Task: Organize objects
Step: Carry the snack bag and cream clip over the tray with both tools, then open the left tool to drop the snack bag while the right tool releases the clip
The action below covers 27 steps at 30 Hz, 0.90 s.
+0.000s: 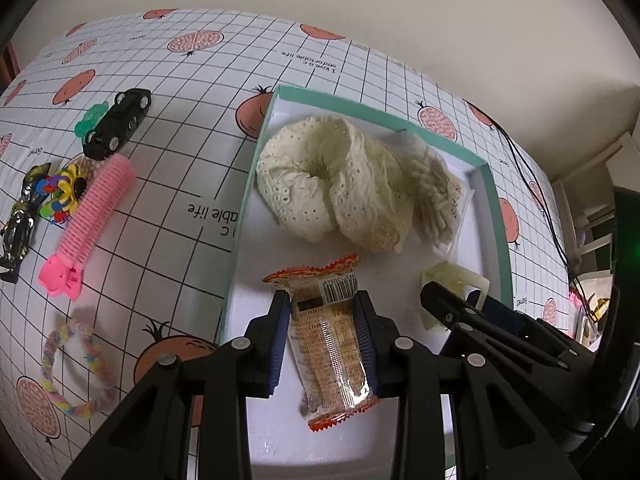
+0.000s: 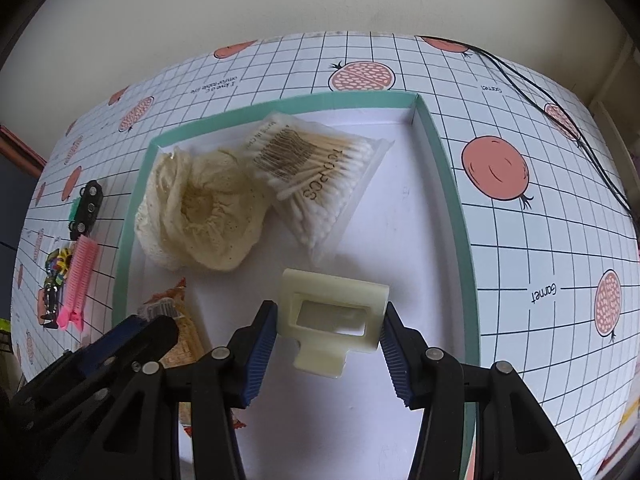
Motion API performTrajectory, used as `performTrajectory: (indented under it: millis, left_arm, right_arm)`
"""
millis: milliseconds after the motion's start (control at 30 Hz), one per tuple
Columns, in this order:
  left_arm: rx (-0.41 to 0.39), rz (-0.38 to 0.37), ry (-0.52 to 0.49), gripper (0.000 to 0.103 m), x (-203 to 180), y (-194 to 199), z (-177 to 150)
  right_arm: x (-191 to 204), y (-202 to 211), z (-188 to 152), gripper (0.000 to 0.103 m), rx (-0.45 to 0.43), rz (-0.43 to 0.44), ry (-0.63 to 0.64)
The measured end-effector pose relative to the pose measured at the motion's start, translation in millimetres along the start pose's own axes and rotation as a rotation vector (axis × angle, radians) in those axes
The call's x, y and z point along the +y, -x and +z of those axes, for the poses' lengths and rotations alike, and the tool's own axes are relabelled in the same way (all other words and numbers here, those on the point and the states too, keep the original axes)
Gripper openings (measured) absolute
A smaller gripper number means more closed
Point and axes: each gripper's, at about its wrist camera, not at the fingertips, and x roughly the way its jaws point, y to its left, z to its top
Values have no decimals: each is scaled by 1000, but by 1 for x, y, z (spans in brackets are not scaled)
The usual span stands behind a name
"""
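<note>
Left gripper (image 1: 322, 332) clamps the snack (image 1: 328, 344); right gripper (image 2: 328, 344) spans the clip (image 2: 334, 314), barely touching, so it may slip sideways.

The desk (image 1: 168, 208) carries a white cloth (image 2: 520, 248) printed with a dark grid, pink pomegranates and short text lines. Behind the desk stands a plain cream wall (image 1: 360, 4). A black cable (image 2: 560, 92) runs across the cloth's far right corner. White shelving (image 1: 592, 216) stands at the right. Lighting is soft and even.
</note>
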Motion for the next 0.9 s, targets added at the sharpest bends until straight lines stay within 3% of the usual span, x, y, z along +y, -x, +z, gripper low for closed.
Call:
performTrajectory:
  millis: [600, 900]
  left_arm:
    - [7, -21, -5, 37, 5, 8, 3]
    - [-58, -39, -33, 41, 4, 43, 13]
  right_arm:
    - [5, 6, 0, 56, 2, 1, 0]
    - [10, 35, 8, 56, -65, 22, 12]
